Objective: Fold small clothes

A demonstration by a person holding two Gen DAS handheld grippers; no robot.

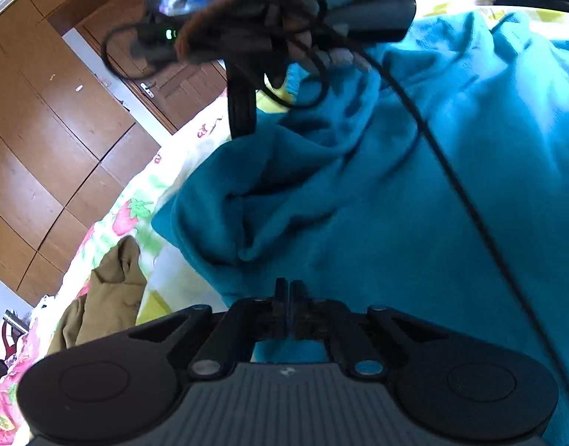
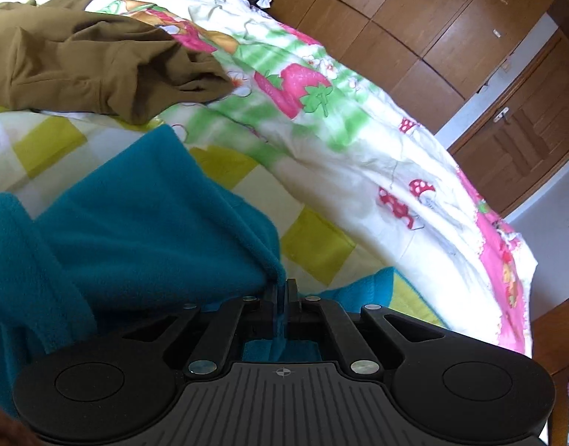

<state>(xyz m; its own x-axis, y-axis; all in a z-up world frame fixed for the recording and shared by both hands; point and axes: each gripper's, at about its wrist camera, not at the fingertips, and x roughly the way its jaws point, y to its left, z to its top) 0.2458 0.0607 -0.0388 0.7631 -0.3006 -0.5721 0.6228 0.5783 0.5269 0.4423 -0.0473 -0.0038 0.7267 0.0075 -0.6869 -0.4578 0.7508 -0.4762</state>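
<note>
1. The teal fleece garment (image 1: 377, 193) lies rumpled on the bed (image 2: 358, 141), covering most of the checked and strawberry-print quilt (image 2: 306, 89) on the near side.
2. The right gripper (image 2: 283, 290) has its fingers pressed together on a teal edge, a strip of fleece running between them; from that pinch the cloth rises in a taut ridge, so it looks lifted rather than resting flat.
3. The left gripper (image 1: 289, 290) also has its fingers drawn together with teal fabric showing in the narrow slot, so it appears to pinch another edge of the same garment.
4. Holding 2 edges at once probably serves to carry 1 side of the fleece over the rest for a fold.
5. An olive-brown garment (image 2: 91, 63) sits bunched further up the bed, apart from the teal one, likely waiting its turn.
6. A black cable (image 1: 451, 171) trails across the fleece and could snag during the fold.
</note>
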